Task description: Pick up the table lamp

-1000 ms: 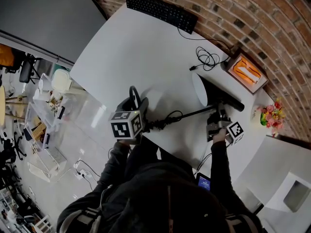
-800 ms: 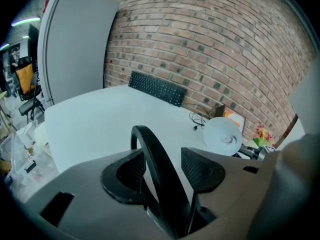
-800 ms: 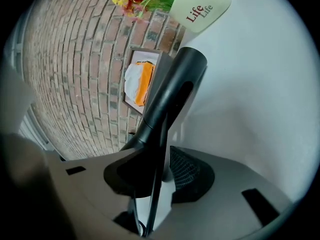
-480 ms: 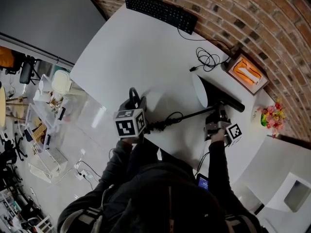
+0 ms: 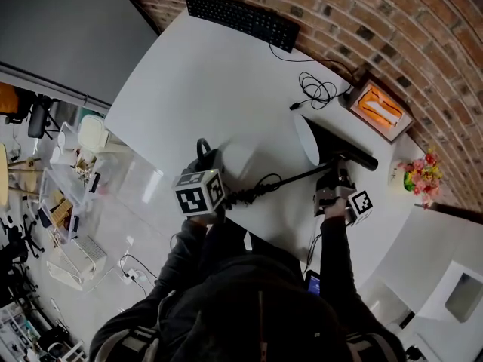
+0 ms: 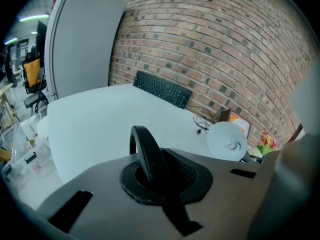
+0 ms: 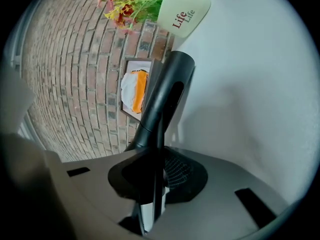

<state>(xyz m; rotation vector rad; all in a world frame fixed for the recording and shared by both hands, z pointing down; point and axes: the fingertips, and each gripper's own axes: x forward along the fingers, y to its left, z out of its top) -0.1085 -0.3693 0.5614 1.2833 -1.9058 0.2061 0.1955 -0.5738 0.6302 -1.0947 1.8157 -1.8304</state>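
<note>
The lamp (image 5: pixel 307 139) stretches over the near right part of the table (image 5: pixel 204 81), its white disc facing the keyboard (image 5: pixel 241 19) side and its thin stem running back to the table's near edge. The left gripper (image 5: pixel 206 159) sits at that edge (floor clutter just beyond it). Its jaws have just been closing and are now clamped together on the lamp's black loop (image 6: pixel 146 151). The right gripper (image 5: pixel 336 178) has also just been closing, and its jaws pinch the black tube (image 7: pixel 165 91). Past the tube, a box (image 5: pixel 379 110) and a vase (image 7: pixel 182 9) stand close by against the brick wall (image 5: pixel 377 21), with a coiled cable (image 5: pixel 317 93) near the disc. Open white tabletop lies to the left.
</note>
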